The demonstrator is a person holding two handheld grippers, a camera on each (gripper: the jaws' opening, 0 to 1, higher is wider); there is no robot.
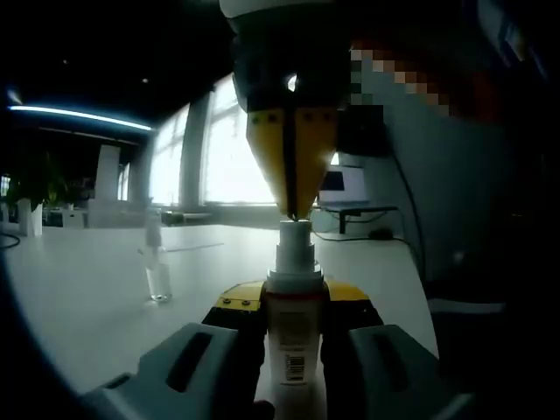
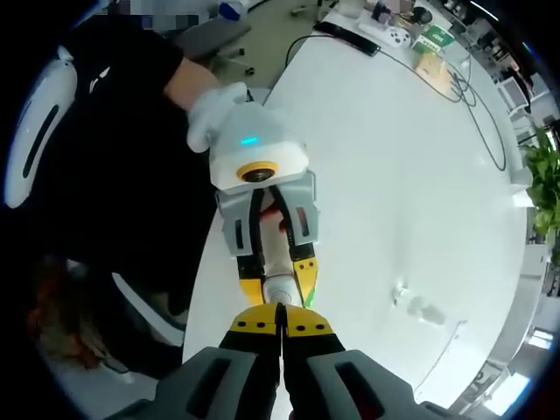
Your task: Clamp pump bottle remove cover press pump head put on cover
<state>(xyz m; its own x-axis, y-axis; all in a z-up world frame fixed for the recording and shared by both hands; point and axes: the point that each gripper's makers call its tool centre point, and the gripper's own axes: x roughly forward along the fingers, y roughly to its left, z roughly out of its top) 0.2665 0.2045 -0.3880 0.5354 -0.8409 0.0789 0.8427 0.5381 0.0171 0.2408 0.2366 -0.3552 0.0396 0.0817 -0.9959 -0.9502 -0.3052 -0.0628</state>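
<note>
A white pump bottle (image 1: 293,341) with a barcode label stands upright between the jaws of my left gripper (image 1: 293,302), which is shut on its body. Its white pump head (image 1: 295,241) is bare. My right gripper (image 1: 295,208) comes down from above, yellow fingertips shut together and touching the top of the pump head. In the right gripper view, my right gripper (image 2: 281,325) is shut just over the pump head (image 2: 278,290), with the left gripper (image 2: 278,282) clamping the bottle (image 2: 275,259) beyond. The clear cover (image 1: 158,271) stands on the white table (image 1: 79,297), off to the side (image 2: 418,306).
A person in dark clothes with a white glove (image 2: 210,114) holds the left gripper at the table edge (image 2: 206,262). Cables (image 2: 477,96) and small items (image 2: 398,35) lie at the far end, a plant (image 2: 547,175) to one side. A monitor (image 1: 346,185) stands by the windows.
</note>
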